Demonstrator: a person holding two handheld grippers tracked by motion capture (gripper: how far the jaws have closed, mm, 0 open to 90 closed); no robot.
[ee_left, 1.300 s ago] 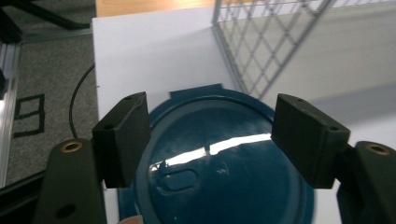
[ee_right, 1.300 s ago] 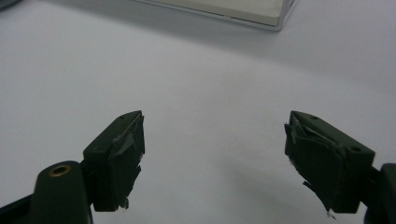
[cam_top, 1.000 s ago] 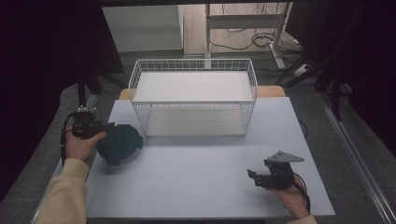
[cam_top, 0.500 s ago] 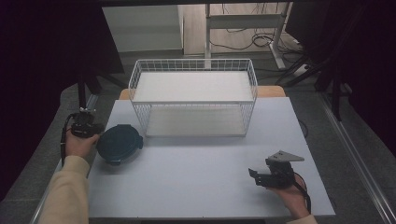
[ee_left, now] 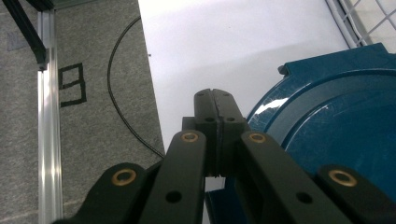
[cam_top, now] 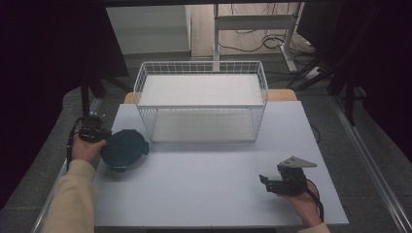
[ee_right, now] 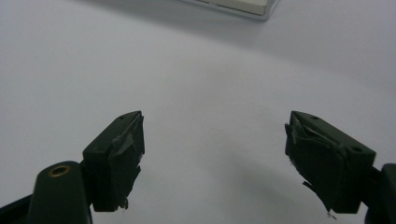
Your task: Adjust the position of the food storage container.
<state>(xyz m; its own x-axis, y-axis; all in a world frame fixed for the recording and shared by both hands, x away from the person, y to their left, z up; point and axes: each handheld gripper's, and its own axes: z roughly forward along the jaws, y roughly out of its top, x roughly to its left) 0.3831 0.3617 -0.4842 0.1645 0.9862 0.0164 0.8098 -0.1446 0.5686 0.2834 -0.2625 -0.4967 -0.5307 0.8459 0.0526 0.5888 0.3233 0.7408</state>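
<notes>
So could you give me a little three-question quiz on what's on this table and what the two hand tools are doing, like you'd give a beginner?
1. True or false: the right gripper has its jaws spread apart over bare table.
2. Multiple choice: where does the dark teal round container sit? A) on the top shelf of the white wire rack B) on the table, left of the rack C) beside the right gripper
3. Fill in: the jaws of the left gripper are pressed ____ , just beside the container's rim.

Key: 1 true; 2 B; 3 together (shut, with nothing seen between them).
</notes>
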